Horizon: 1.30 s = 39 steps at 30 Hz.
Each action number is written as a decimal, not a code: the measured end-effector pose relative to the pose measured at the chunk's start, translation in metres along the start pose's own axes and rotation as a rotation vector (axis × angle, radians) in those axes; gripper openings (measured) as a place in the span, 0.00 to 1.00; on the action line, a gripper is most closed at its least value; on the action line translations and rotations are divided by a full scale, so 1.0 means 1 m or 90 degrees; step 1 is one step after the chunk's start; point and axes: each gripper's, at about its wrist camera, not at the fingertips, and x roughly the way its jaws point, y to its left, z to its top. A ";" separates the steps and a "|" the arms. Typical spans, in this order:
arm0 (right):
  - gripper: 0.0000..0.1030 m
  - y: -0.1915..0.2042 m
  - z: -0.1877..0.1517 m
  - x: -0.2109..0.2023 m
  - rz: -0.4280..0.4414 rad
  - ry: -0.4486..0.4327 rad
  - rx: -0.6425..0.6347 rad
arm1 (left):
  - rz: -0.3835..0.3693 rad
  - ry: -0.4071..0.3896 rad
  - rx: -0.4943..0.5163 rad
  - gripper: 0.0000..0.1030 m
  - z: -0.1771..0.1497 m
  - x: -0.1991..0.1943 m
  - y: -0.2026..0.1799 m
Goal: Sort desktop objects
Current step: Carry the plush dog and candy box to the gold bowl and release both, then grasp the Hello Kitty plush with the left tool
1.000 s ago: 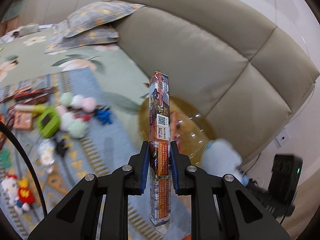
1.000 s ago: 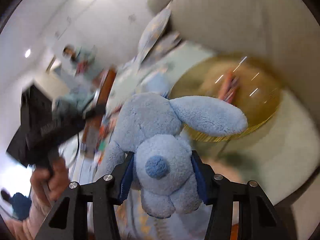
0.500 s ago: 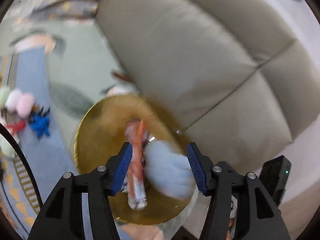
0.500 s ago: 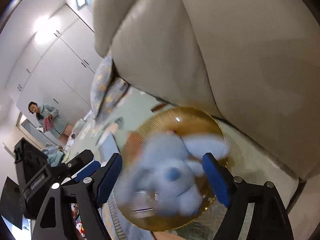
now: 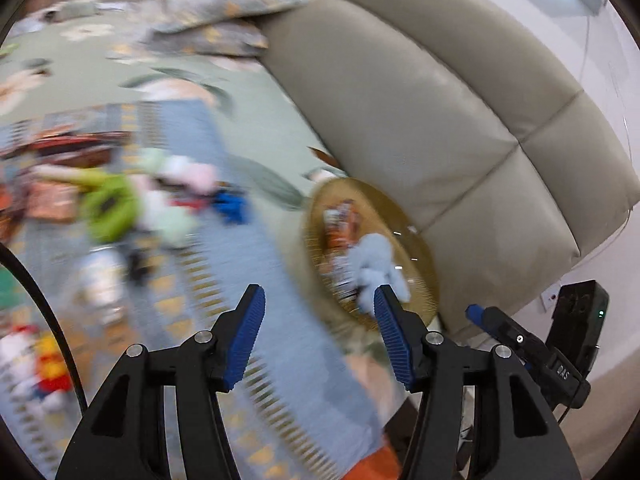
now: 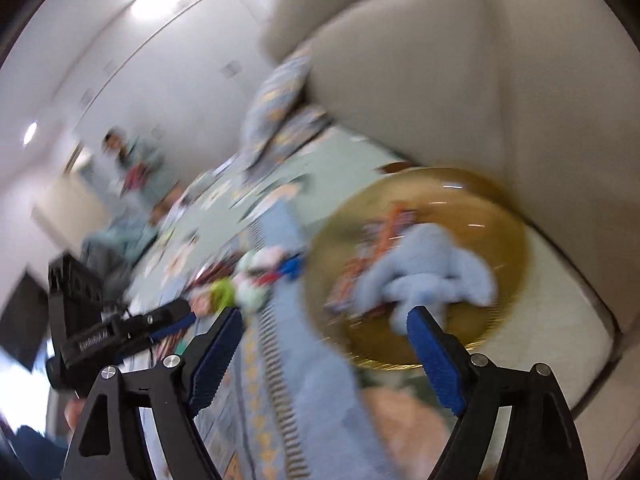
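A golden plate (image 5: 416, 280) lies against the beige padded backrest. It holds a light-blue plush dog (image 5: 376, 264) and several colourful snack packets (image 5: 340, 224). My left gripper (image 5: 318, 296) stands open and empty, back from the plate's near rim. In the right wrist view the same plate (image 6: 508, 216) holds the plush dog (image 6: 432, 268) beside the packets (image 6: 380, 236). My right gripper (image 6: 326, 314) is empty and its jaws are opening, with only blue rug between them. Both views are blurred by motion.
Small toys lie in a heap on the blue patterned rug (image 5: 280, 320), among them a green toy (image 5: 110, 204) and a blue figure (image 5: 232, 204). Pillows (image 5: 228, 0) lie at the far end. The beige backrest (image 5: 440, 120) rises right. A person (image 6: 136, 160) is far off.
The left gripper let go of the tall snack packet and the right let go of the plush dog; both now lie in the plate. Both grippers opened and drew back from the plate.
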 end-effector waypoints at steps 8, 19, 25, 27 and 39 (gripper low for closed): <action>1.00 0.101 -0.069 0.105 0.059 0.111 -0.129 | 0.155 -0.171 -0.187 0.53 -0.042 -0.137 0.125; 1.00 0.101 -0.144 0.198 -0.019 0.112 -0.170 | 0.153 -0.118 -0.316 0.53 -0.092 -0.086 0.212; 1.00 0.103 -0.147 0.202 -0.038 0.112 -0.188 | 0.190 -0.099 -0.306 0.53 -0.088 -0.055 0.213; 1.00 0.104 -0.148 0.203 -0.043 0.112 -0.193 | 0.218 -0.083 -0.285 0.53 -0.086 -0.047 0.213; 1.00 0.121 -0.153 0.216 -0.118 0.143 -0.265 | 0.297 -0.100 -0.163 0.43 -0.081 -0.014 0.196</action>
